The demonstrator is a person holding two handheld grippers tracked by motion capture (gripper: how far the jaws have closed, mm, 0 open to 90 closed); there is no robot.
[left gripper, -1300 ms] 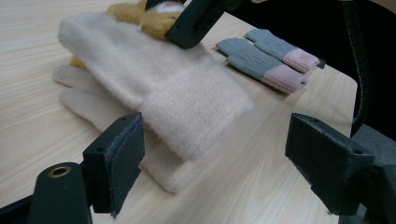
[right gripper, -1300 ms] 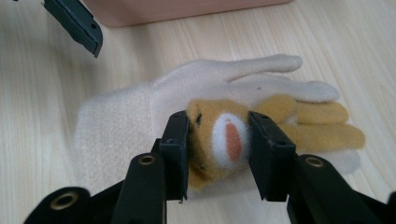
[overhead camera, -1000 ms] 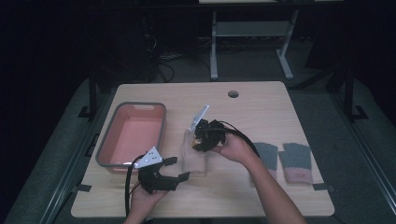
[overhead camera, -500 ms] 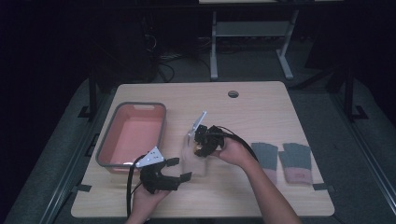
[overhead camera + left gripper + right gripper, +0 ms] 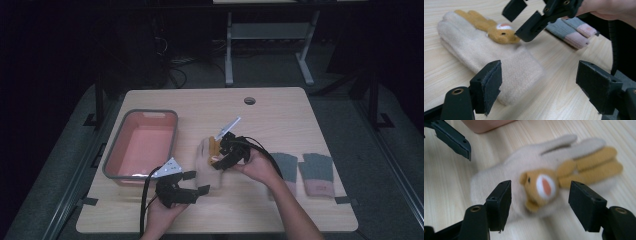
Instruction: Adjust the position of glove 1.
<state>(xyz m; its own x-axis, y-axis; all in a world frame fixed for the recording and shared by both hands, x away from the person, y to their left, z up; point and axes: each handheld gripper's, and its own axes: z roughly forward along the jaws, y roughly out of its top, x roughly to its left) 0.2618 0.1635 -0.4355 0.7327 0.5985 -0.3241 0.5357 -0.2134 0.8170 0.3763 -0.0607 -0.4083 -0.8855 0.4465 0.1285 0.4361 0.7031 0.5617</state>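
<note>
A cream glove (image 5: 205, 165) with a tan plush animal (image 5: 215, 146) sewn on its back lies flat on the table (image 5: 280, 115), a little toward six o'clock from the middle. It is spread out palm-down, which leaves its cuff and its fingers free to be pinched from either end.

The right gripper (image 5: 226, 156) comes in from three o'clock and hangs just over the animal, its jaws wide apart with the plush face (image 5: 541, 186) between them and nothing clamped. I judge it is lining up to take the glove by that raised, easy-to-bite part. The left gripper (image 5: 195, 182) sits at the cuff end, toward six o'clock, jaws also apart and empty. The cuff (image 5: 524, 72) lies just ahead of its pads (image 5: 492, 86), likely so the two can lift the glove by both ends without it folding.

At nine o'clock stands one pink tub (image 5: 142, 145) with a grey rim. It is open at the top and close by, so it looks like the place where the gloves are meant to go.

At three o'clock lie two grey gloves with pink cuffs (image 5: 302, 172), side by side and flat, well apart from the cream one.

The count: three gloves, one tub, two grippers.
</note>
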